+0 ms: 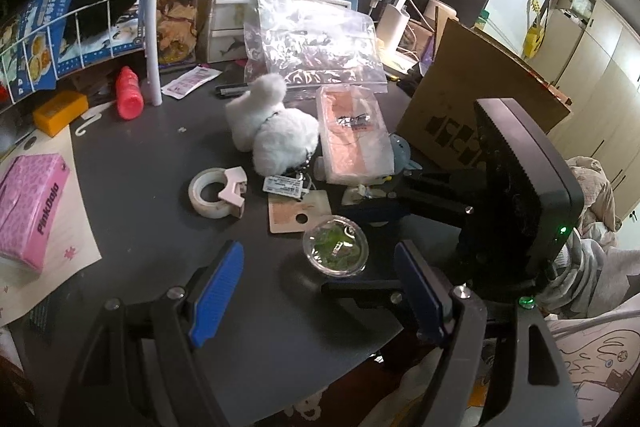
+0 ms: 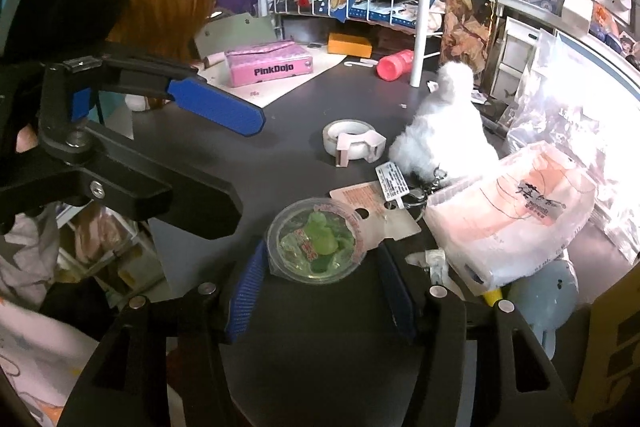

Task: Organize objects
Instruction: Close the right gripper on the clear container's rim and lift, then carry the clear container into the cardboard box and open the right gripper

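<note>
While a small clear cup (image 2: 316,247) with green contents sits on the dark surface (image 2: 296,139) at lower centre of the right wrist view, the right gripper (image 2: 320,291) brackets it: one blue pad lies just left of the cup, the other just right, both seemingly apart from its wall, so this gripper is open around the cup, not yet closed on it. The cup is round, with no long axis to align to. I judge the right gripper far nearer and better placed; closing should catch the cup.

From the left wrist view, the same cup (image 1: 335,246) appears ahead and right of centre, and the left gripper (image 1: 316,301) stands wide open and empty, its blue pads well short of the cup. This view also shows the right gripper (image 1: 372,247) reaching in from the right of the frame, something its own camera cannot show.

Just beyond the cup lies a tan card (image 2: 372,211) with a hole, its corner touching or tucked under the rim. Further back are a tape roll (image 2: 352,141), a white plush toy (image 2: 444,131) and a wrapped pink packet (image 2: 516,219). A pink tissue box (image 1: 32,207) sits at the left edge.
</note>
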